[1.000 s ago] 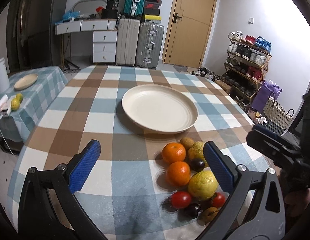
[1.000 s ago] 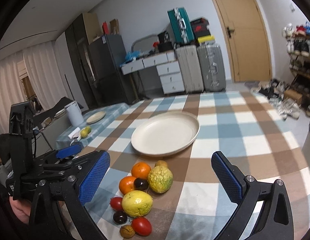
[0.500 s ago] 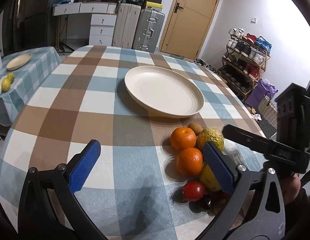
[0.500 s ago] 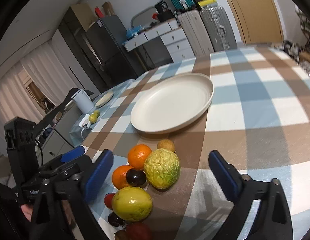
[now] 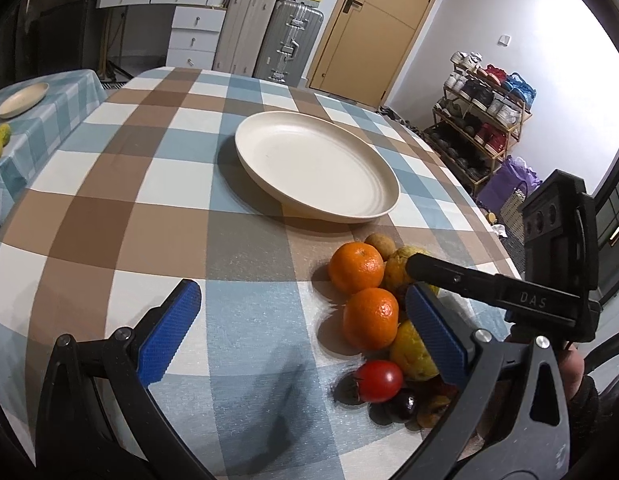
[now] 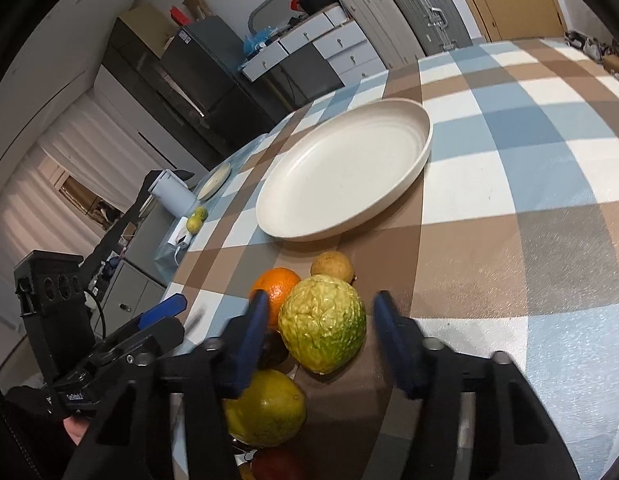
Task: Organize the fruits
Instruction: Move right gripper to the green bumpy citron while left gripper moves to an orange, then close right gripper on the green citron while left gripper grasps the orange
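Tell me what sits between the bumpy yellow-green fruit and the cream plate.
In the right wrist view, a small round tan fruit lies between the bumpy fruit and the plate, on brown tablecloth.

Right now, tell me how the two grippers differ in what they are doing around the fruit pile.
The right gripper straddles the bumpy yellow-green fruit, a blue finger on each side, not visibly touching it; the left gripper has only tablecloth between its fingers. The right gripper's gap is narrow, barely wider than that fruit; the left gripper's is wide. The left sits beside the pile, its right finger overlapping the fruits in view. Both are open, holding nothing.
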Demonstrator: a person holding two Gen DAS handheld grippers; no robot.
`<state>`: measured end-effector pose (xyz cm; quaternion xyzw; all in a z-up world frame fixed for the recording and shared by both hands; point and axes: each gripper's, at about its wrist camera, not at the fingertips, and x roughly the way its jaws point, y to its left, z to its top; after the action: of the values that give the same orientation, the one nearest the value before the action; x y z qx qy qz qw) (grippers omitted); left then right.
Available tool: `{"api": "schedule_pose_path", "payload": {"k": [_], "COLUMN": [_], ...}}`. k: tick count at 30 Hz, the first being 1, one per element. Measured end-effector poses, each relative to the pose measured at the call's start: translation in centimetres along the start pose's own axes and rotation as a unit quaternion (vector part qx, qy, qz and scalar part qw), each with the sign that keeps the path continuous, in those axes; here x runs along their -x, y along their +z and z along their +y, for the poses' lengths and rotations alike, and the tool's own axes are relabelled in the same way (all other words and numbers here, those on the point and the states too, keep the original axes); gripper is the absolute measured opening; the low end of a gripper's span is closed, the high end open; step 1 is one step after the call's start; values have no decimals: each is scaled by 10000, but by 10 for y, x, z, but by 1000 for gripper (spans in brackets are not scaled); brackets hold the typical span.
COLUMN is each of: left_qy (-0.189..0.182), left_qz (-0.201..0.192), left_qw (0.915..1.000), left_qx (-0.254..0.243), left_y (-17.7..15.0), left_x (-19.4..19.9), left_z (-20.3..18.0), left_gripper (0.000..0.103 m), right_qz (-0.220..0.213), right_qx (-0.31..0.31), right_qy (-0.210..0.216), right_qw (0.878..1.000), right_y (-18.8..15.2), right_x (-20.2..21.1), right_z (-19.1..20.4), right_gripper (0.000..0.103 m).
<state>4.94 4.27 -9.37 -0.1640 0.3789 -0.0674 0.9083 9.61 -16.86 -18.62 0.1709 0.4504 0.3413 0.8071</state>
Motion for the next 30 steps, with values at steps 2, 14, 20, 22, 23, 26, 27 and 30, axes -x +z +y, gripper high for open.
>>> {"api": "schedule_pose_path", "payload": {"k": [2,14,20,22,23,26,27,30], "left_qy": [-65,-722,-904,-976,-1038,-1158,-1226,-1326], "left_qz": [64,735,875,906,943,1059,1078,1148], "left_qw": [10000,9946,9920,9911,9901,9876,9866,9845], "left_qx": [34,141,28,5,4,0,21,64], "left_y": [2,3,4,5,5,5,4,5], "left_x": [-3,-36,-42,-44,-46,-50,-50,-52], "left_z": [1,-3,-11,-13,-13,-15,-15,-14], "left_gripper": [102,100,87,81,79,65,61,52], "right_qz": [1,-292,-323,-341,-342,-363,-365,-363], "right_qx": [-78,-310,-337,-357,-360,-368,-368,-361], "right_qy": [73,347,443,466,473,510,525,553], "right_qw": [9999,9985,9979,9977,9976,9974,9973,9972], "right_y": [1,-1,-3,-3,-3,-4,-4,-4], "right_x": [-1,14,17,18,18,19,20,21], "right_z": [-3,-10,-11,-12,-13,-13,-12,-12], "right_gripper": [47,46,46,47,47,46,46,46]}}
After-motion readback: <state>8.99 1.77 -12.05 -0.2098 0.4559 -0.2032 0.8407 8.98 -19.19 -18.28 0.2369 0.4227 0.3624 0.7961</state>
